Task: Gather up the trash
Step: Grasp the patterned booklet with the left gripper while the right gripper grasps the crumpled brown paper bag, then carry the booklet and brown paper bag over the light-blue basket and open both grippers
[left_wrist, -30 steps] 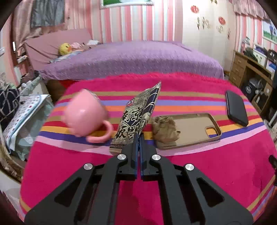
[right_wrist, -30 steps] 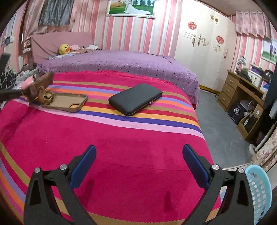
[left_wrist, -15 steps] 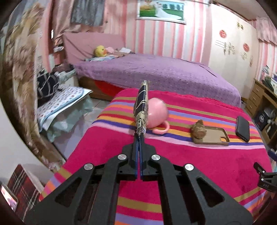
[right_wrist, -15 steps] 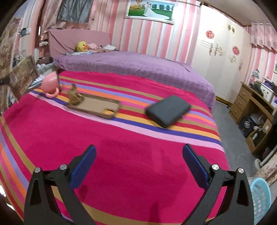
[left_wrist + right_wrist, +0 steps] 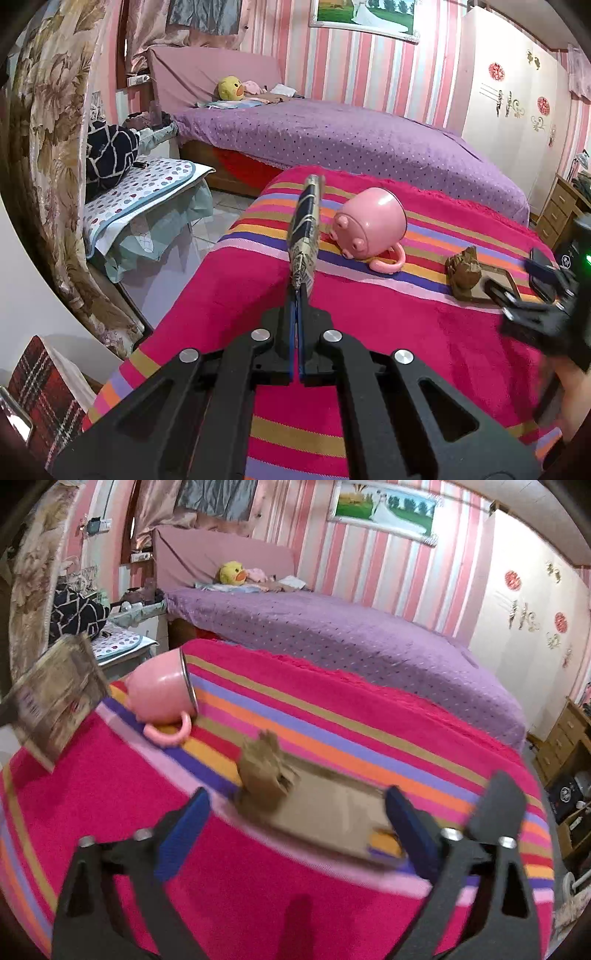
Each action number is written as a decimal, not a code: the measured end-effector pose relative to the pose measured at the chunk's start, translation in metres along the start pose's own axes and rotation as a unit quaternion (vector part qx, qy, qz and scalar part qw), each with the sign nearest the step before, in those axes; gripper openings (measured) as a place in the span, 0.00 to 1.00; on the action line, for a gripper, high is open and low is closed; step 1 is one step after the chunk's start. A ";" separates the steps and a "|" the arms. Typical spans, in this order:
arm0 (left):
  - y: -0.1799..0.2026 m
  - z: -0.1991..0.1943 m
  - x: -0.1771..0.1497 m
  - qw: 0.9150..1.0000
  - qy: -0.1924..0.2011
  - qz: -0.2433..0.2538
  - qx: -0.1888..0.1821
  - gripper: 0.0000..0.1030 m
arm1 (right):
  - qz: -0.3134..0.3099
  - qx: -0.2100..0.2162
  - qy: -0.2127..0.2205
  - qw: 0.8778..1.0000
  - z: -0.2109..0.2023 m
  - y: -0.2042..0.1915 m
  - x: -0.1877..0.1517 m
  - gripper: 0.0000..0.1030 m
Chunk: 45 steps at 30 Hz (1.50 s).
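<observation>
My left gripper (image 5: 296, 295) is shut on a flat printed snack wrapper (image 5: 306, 236), held edge-on above the striped blanket; the wrapper also shows at the left of the right wrist view (image 5: 55, 698). A crumpled brown paper wad (image 5: 266, 771) rests on the end of a tan phone case (image 5: 332, 812), also seen in the left wrist view (image 5: 463, 271). My right gripper (image 5: 295, 827) is open, its blue pads to either side of the wad and case, just short of them. It shows blurred at the right of the left wrist view (image 5: 532, 306).
A pink mug (image 5: 369, 221) lies on its side on the blanket (image 5: 258, 886), left of the wad. A dark phone (image 5: 541, 273) lies beyond the case. A purple bed (image 5: 332, 140) is behind. A cluttered side table (image 5: 144, 192) and floor lie to the left.
My right gripper has swung left and moved in close to the paper wad and phone case. My left gripper has pulled back, still holding the wrapper off the blanket.
</observation>
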<state>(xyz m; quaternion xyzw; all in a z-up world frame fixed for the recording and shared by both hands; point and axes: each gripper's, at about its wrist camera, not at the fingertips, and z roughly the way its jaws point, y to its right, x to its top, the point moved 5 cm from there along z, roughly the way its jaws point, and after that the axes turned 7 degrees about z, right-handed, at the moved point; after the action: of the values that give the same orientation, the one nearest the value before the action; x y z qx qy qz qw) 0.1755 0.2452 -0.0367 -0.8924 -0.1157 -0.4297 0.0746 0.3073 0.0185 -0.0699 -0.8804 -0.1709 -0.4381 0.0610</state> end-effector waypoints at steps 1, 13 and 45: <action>-0.001 0.000 0.000 1.000 0.001 0.000 0.001 0.00 | 0.004 0.006 -0.015 1.000 0.015 -0.003 0.005 0.70; 0.020 -0.010 0.003 1.000 0.012 0.012 -0.016 0.00 | 0.038 0.026 0.002 0.999 -0.017 0.043 -0.005 0.39; 0.450 -0.161 -0.075 0.930 0.041 0.204 -0.304 0.00 | 0.193 -0.226 0.044 0.954 -0.291 0.383 -0.194 0.39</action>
<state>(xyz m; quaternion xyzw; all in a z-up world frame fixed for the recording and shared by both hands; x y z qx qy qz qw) 0.1311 -0.2355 -0.0103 -0.8582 0.2085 -0.4561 -0.1096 0.1159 -0.4619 -0.0306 -0.8671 0.1086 -0.4837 -0.0484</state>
